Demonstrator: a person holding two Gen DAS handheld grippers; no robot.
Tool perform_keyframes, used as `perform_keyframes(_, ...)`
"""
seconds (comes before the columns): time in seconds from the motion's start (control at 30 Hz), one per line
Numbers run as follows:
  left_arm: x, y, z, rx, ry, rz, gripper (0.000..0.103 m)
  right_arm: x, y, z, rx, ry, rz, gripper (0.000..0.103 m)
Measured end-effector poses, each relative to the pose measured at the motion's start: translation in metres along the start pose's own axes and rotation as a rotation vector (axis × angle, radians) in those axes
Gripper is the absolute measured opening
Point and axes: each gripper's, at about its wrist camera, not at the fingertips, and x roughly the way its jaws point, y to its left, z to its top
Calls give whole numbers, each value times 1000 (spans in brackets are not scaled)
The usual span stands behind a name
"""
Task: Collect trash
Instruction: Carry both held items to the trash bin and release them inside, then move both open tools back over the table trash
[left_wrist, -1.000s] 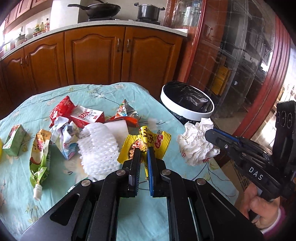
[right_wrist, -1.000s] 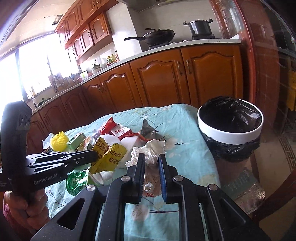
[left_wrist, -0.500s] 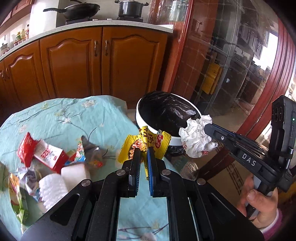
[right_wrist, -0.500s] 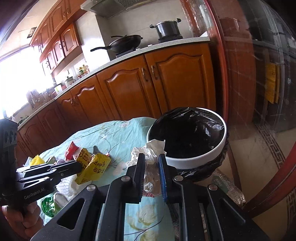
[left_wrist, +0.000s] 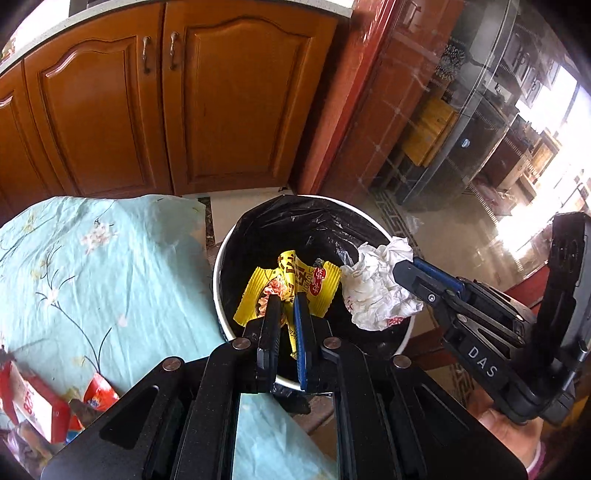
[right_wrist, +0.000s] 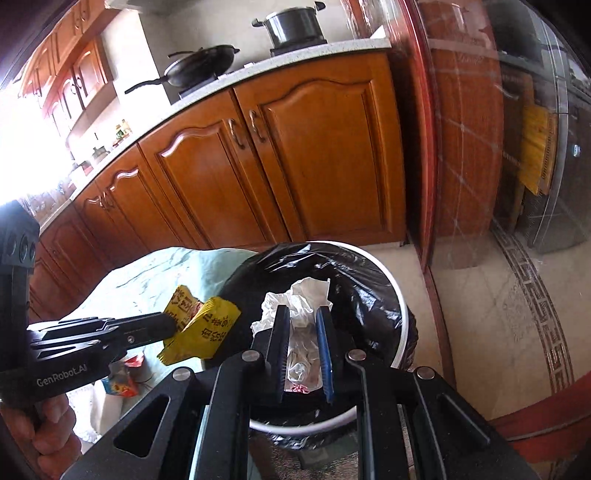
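While both grippers are hanging over the white trash bin (left_wrist: 221, 295) lined with a black bag (right_wrist: 369, 295), the left gripper (left_wrist: 286, 306) is clamping a yellow snack wrapper (left_wrist: 317, 288) between its jaws above the bin's opening. Just beside it, the right gripper (right_wrist: 302, 317) is pinching a crumpled white paper wad (right_wrist: 306, 295), jaws closed on it, also above the opening. More wrappers, including a red carton (left_wrist: 29, 398), are lying on the floral tablecloth (left_wrist: 92, 266) next to the bin.
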Motion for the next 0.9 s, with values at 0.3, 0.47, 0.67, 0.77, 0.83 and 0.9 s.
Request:
perform_keyframes(0.3, 27, -3, 0, -21, 61, -2, 15, 23, -5, 2, -28, 82, -16, 30)
perform_keyframes(0.47, 9, 8, -10, -51, 21, -20, 19, 10, -14, -5, 11, 50, -21, 30)
perform_keyframes(0.67, -36, 24, -42, -105, -91, -22, 44, -14, -11, -16, 42, -11, 9, 55)
perform_keyframes(0.77, -60, 42, -72, -178, -156, -13, 48, -31, -4, -31, 73, -64, 61, 79)
perform_keyframes(0.83, -75, 52, -91, -216, -197, 0, 49, -40, 4, -41, 93, -95, 88, 84)
perform_keyframes(0.9, -92, 63, -113, -250, -243, 10, 49, -48, 14, -54, 100, -119, 111, 84)
